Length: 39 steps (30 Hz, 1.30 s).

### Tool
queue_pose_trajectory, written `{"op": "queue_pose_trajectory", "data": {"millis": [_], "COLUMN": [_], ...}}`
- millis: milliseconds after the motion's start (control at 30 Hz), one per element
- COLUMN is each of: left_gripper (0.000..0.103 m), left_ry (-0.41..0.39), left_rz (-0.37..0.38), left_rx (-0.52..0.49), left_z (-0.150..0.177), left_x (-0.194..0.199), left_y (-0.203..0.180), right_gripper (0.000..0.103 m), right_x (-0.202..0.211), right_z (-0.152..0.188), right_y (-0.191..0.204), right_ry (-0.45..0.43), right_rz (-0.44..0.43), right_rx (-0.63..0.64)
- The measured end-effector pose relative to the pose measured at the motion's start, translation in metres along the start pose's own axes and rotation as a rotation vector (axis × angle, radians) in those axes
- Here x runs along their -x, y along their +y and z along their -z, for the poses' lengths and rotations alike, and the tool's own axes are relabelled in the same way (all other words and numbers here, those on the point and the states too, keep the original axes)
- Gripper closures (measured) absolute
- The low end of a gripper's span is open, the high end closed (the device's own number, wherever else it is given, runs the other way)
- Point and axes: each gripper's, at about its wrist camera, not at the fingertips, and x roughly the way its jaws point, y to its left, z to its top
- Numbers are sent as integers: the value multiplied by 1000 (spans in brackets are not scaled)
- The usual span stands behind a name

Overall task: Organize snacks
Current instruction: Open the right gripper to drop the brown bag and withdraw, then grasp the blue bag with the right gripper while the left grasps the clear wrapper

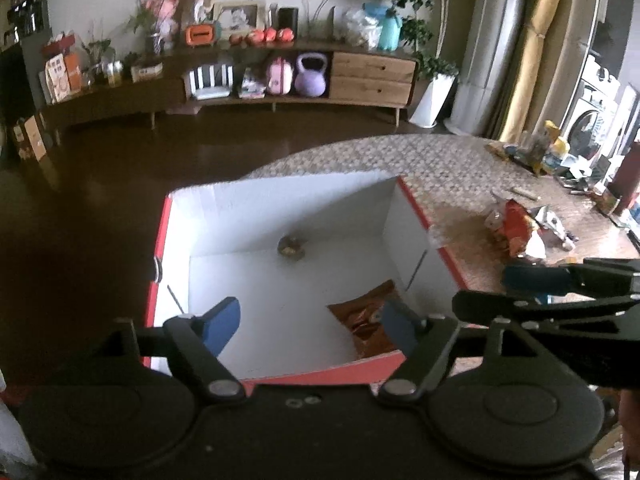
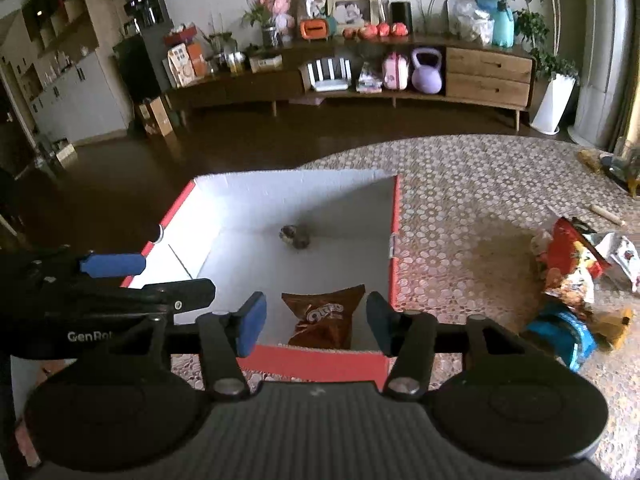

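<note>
"OREO" on brown snack bag (image 2: 326,316) in box; "GenRo…" on left gripper (image 2: 112,276).

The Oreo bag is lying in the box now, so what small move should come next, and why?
Probably swing the right gripper toward the snack pile on the table. The Oreo bag lies free in the box, both grippers look open and empty, and several packets remain outside.

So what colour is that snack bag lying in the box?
Brown, with white Oreo lettering. The snack bag lies inside the box, clearest in the right wrist view.
</note>
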Motion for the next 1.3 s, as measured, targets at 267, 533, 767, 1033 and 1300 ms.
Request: {"op": "queue_pose_trajectory", "data": {"millis": [267, 533, 767, 1033, 1300], "left_gripper": [17, 14, 4, 0, 0], "left_ry": [-47, -63, -75, -80, -50], "left_rz": [29, 69, 105, 155, 177], "left_rx": [-38, -59, -98, -130, -127], "left_z": [0, 5, 11, 20, 23], "left_x": [27, 44, 49, 37, 0], "left_y": [-31, -62, -92, -131, -164], "right_gripper": [43, 36, 26, 12, 12], "right_x": [45, 85, 112, 136, 135], "right_z": [14, 29, 49, 76, 90], "right_y": [-16, -39, -70, -118, -172], "right_ry": [-62, -119, -142, -169, -163], "right_rz": [-13, -4, 25, 73, 131], "right_rx": [-14, -34, -61, -89, -139]}}
